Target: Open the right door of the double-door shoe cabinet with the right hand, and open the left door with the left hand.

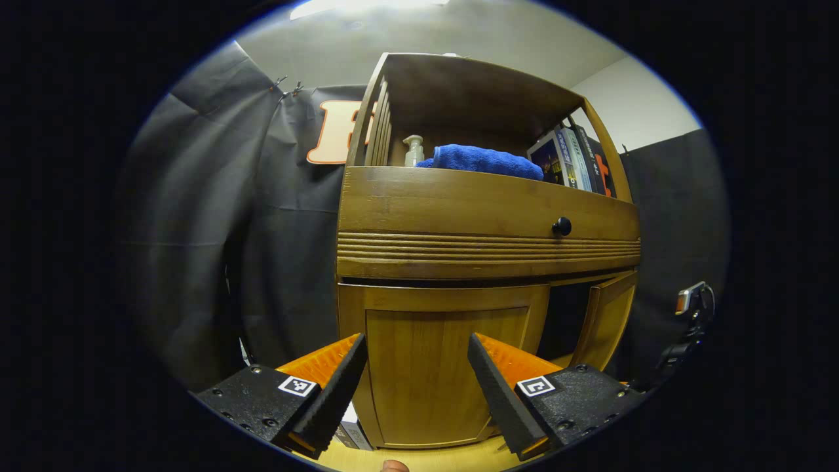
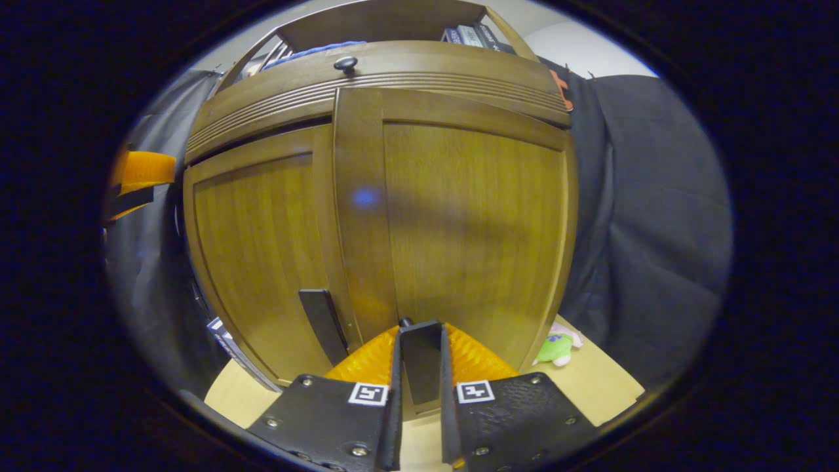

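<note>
The wooden shoe cabinet [image 1: 485, 216] stands close in front. In the left gripper view its left door [image 1: 446, 367] is flat and closed, while the right door [image 1: 606, 321] is swung partly out with a dark gap beside it. My left gripper [image 1: 416, 387] is open, held just before the left door and touching nothing. In the right gripper view my right gripper [image 2: 420, 334] is shut on the dark handle [image 2: 420, 367] of the right door [image 2: 472, 216]. That door stands forward of the left door [image 2: 262, 249], whose own handle [image 2: 322, 324] is free.
A drawer with a round knob [image 1: 561, 227] sits above the doors. The open shelf holds a blue towel [image 1: 485, 160], a pump bottle [image 1: 413, 149] and books [image 1: 573, 160]. A green plush toy [image 2: 557, 347] lies on the floor at the right; a box [image 2: 229, 341] leans at the cabinet's left foot.
</note>
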`<state>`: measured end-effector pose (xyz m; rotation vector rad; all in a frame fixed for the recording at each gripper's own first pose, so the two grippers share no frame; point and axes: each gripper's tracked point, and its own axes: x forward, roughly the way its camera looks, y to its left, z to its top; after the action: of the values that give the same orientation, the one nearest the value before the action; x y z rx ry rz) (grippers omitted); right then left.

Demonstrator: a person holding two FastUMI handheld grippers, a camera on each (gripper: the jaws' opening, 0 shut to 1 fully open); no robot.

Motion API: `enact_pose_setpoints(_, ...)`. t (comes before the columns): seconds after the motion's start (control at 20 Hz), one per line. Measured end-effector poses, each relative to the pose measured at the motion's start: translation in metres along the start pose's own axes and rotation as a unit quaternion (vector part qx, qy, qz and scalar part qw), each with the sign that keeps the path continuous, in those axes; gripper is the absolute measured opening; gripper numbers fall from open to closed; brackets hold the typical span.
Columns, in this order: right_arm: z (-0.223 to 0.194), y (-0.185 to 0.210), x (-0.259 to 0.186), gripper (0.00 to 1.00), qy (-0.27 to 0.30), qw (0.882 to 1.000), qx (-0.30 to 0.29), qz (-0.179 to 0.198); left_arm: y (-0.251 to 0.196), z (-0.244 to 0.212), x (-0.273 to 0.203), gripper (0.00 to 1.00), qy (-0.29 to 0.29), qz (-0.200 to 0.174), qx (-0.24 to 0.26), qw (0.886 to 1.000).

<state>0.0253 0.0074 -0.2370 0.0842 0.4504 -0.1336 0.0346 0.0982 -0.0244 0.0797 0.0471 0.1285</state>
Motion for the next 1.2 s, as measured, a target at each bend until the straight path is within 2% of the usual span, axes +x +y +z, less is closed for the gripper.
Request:
enact_pose_setpoints(0.1,-0.002,-0.007,-0.011,0.24,-0.001,1.0,0.002,-0.007,-0.007,-0.002,0.0,0.92,0.003,-0.008,0.001,1.0)
enact_pose_setpoints(0.15,-0.002,-0.012,-0.016,0.24,-0.001,1.0,0.004,-0.011,-0.011,-0.003,0.0,0.95,0.004,-0.012,0.0,1.0)
enact_pose_setpoints(0.45,-0.01,-0.045,-0.047,0.23,0.0,0.999,0.028,-0.037,-0.033,-0.008,-0.001,0.95,0.006,-0.034,0.002,0.999)
enact_pose_setpoints(0.75,-0.014,-0.078,-0.075,0.23,-0.004,0.998,0.026,-0.062,-0.062,-0.014,-0.005,0.95,0.013,-0.06,0.001,0.998)
enact_pose_setpoints(0.8,-0.015,-0.085,-0.079,0.23,-0.005,0.997,0.027,-0.068,-0.067,-0.013,-0.005,0.92,0.014,-0.062,0.0,0.998)
enact_pose_setpoints(0.9,-0.017,-0.098,-0.087,0.23,-0.007,0.996,0.03,-0.079,-0.076,-0.015,-0.008,0.95,0.015,-0.069,0.0,0.998)
enact_pose_setpoints(0.95,-0.017,-0.104,-0.091,0.23,-0.007,0.996,0.034,-0.082,-0.079,-0.016,-0.008,0.92,0.016,-0.071,0.001,0.997)
enact_pose_setpoints(1.0,-0.018,-0.111,-0.093,0.23,-0.006,0.996,0.039,-0.085,-0.083,-0.017,-0.009,0.95,0.018,-0.073,0.001,0.997)
enact_pose_setpoints(1.05,-0.018,-0.117,-0.096,0.23,-0.005,0.995,0.043,-0.088,-0.086,-0.018,-0.01,0.92,0.019,-0.075,0.001,0.997)
enact_pose_setpoints(1.15,-0.019,-0.127,-0.099,0.23,-0.002,0.995,0.042,-0.091,-0.093,-0.02,-0.011,0.92,0.02,-0.077,-0.001,0.997)
enact_pose_setpoints(1.2,-0.02,-0.132,-0.1,0.23,-0.001,0.995,0.04,-0.092,-0.095,-0.02,-0.011,0.95,0.02,-0.078,-0.002,0.997)
